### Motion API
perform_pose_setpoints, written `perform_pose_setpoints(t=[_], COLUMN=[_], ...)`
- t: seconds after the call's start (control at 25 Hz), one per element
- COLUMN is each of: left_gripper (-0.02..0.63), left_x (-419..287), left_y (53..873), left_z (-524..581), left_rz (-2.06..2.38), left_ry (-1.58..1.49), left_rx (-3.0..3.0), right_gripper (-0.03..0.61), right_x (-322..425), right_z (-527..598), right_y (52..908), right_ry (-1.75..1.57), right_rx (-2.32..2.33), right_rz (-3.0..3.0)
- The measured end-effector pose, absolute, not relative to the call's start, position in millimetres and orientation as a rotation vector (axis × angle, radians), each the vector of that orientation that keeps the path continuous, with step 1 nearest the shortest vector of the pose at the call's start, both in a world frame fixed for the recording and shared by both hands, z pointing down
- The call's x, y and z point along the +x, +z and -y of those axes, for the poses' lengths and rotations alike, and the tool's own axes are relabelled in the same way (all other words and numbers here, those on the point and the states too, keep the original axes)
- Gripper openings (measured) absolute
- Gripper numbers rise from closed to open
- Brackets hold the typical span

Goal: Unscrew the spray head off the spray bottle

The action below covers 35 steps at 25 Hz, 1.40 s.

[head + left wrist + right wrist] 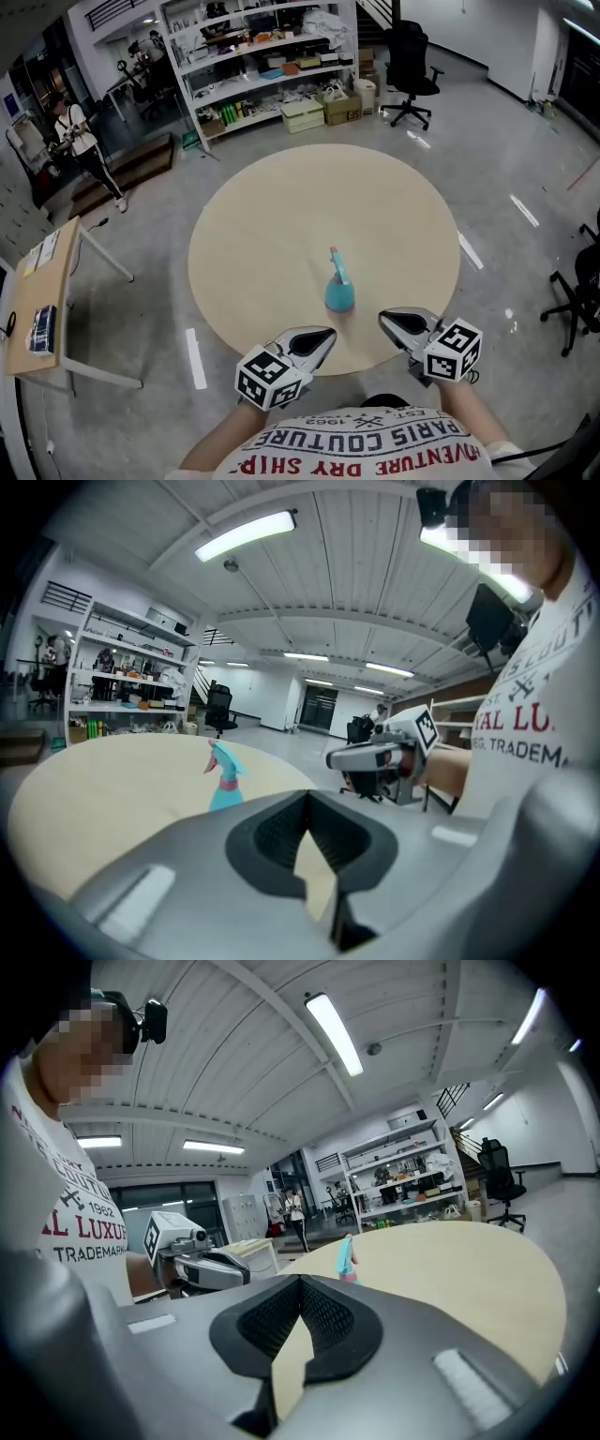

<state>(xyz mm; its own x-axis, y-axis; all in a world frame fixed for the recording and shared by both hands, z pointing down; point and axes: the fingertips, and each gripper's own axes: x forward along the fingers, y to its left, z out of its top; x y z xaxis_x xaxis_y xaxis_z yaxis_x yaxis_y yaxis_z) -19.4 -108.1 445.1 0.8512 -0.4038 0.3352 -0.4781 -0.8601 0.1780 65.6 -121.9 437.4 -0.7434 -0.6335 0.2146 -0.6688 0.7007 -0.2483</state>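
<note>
A teal spray bottle (339, 292) with a pink-collared spray head (337, 262) stands upright on the round wooden table (281, 244), a little in from its near edge. It also shows in the left gripper view as the spray bottle (225, 780) and in the right gripper view as the spray bottle (347, 1260). My left gripper (322, 339) hovers at the table's near edge, left of the bottle, shut and empty. The right gripper (389, 322) hangs to the bottle's right, also shut with nothing held. Both stay apart from the bottle.
Shelving (262, 56) with boxes stands at the far side, next to a black office chair (410, 66). A small side table (42, 300) sits at the left, and a person (80, 141) walks at the far left. Another chair (577, 300) stands at the right.
</note>
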Motion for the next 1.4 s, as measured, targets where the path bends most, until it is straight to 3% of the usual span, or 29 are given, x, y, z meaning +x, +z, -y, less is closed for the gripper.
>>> perform_pose_setpoints(t=[0.28, 0.36, 0.64, 1.0, 1.4], left_gripper=[0.018, 0.133, 0.38, 0.394, 0.325], left_x=[-17.9, -17.2, -8.1, 6.8, 16.9], left_y=[470.2, 479.7, 544.6, 596.4, 604.4], left_z=[132.1, 147.0, 199.0, 238.8, 246.6], left_rz=[0.667, 0.664, 0.626, 0.616, 0.647], left_ry=[0.435, 0.459, 0.668, 0.794, 0.796], left_rx=[2.761, 2.763, 2.76, 2.76, 2.812], right_gripper=[0.002, 0.002, 0.002, 0.002, 0.002], right_x=[73.5, 76.2, 78.5, 76.7, 65.6], right_z=[140.6, 151.0, 186.8, 204.7, 212.4], right_y=[469.1, 471.4, 486.1, 500.3, 512.2], right_ry=[0.593, 0.598, 0.635, 0.669, 0.58], right_rx=[1.052, 1.046, 1.005, 0.954, 0.876], right_rz=[2.75, 2.745, 2.723, 2.702, 2.725])
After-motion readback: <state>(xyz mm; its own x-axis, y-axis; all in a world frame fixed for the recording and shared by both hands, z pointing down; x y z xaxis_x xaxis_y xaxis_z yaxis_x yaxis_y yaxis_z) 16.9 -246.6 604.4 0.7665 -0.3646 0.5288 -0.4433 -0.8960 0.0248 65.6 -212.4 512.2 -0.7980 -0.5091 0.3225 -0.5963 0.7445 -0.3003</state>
